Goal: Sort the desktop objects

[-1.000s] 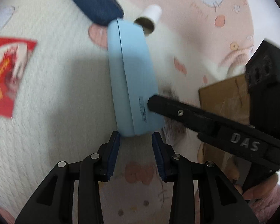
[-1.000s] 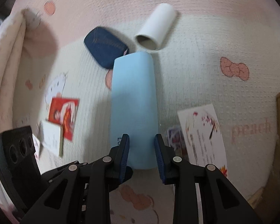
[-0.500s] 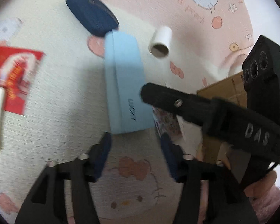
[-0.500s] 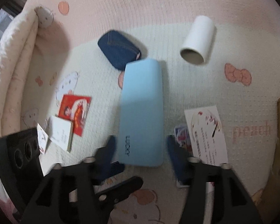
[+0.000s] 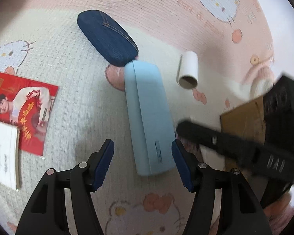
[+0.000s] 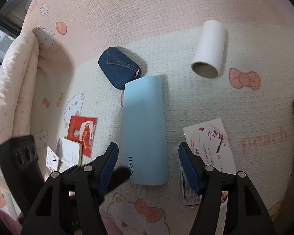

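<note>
Light blue case, closed, marked LUCKY: lies flat at frame centre on the cartoon-print mat, its far end touching the denim case; judged set down. Left gripper and right gripper: jaws have just been opening and stand wide, the case's near end between them, pads clear of it. Unsorted, by appearance: white tube upper right, floral card lower right, red photo card and white booklet lower left. Cardboard at right edge; purpose uncertain.

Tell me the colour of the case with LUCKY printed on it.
Light blue, plain, with dark lettering near one end. The case shows best in the right wrist view.
</note>
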Action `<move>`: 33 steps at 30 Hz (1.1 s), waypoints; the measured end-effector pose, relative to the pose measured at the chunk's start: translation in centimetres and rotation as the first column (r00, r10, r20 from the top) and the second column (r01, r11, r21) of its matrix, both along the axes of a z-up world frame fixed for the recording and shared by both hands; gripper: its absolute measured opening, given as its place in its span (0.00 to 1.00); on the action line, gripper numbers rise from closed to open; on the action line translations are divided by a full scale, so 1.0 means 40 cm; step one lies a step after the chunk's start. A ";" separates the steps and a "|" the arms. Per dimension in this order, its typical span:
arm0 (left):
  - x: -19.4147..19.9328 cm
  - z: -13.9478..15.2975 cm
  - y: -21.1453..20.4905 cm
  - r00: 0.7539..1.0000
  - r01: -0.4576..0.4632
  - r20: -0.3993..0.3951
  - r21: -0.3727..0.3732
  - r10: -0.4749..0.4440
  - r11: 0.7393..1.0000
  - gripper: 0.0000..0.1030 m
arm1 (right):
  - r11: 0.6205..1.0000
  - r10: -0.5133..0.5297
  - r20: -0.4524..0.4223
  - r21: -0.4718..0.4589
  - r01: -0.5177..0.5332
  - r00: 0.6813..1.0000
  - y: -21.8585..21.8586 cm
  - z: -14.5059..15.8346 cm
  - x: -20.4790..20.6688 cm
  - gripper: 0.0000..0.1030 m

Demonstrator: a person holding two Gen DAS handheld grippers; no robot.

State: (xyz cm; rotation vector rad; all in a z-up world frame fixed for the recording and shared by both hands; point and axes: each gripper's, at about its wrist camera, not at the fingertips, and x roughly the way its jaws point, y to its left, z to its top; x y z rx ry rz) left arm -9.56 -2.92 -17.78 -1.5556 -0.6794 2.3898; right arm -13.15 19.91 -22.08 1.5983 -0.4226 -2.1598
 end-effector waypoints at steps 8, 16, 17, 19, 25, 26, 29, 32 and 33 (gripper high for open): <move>-0.067 -0.020 -0.056 0.997 -0.070 0.028 0.126 0.067 0.990 0.63 | 0.995 -0.081 0.013 -0.053 0.081 0.997 0.041 -0.027 -0.003 0.60; -0.121 -0.030 -0.049 0.999 -0.029 0.040 0.192 0.022 0.981 0.63 | 0.999 0.039 -0.051 0.028 -0.038 0.998 -0.021 -0.020 0.005 0.60; -0.123 -0.034 -0.045 0.999 -0.025 0.045 0.198 0.016 0.980 0.63 | 0.998 0.056 -0.056 0.029 -0.055 0.997 -0.033 -0.021 0.004 0.60; -0.131 -0.044 -0.033 0.998 -0.014 0.065 0.193 0.002 0.981 0.62 | 0.997 0.071 -0.053 0.037 -0.069 0.996 -0.045 -0.030 -0.003 0.60; -0.131 -0.070 -0.021 0.995 -0.008 0.102 0.251 -0.018 0.968 0.54 | 0.997 0.054 -0.020 0.053 -0.053 0.998 -0.051 -0.065 -0.026 0.60; -0.132 -0.074 -0.022 0.994 -0.013 0.109 0.265 -0.017 0.964 0.53 | 0.998 0.052 -0.019 0.047 -0.051 0.998 -0.052 -0.067 -0.027 0.60; -0.134 -0.075 -0.022 0.995 -0.018 0.103 0.257 -0.009 0.966 0.51 | 0.998 0.052 -0.014 0.031 -0.051 0.999 -0.054 -0.072 -0.030 0.60; -0.140 -0.073 -0.023 0.995 -0.006 0.094 0.236 -0.017 0.972 0.47 | 0.998 0.056 -0.009 0.021 -0.056 0.998 -0.062 -0.077 -0.032 0.60; -0.142 -0.073 -0.024 0.995 -0.003 0.095 0.231 -0.019 0.973 0.42 | 0.998 0.062 -0.014 0.016 -0.062 0.998 -0.066 -0.076 -0.032 0.60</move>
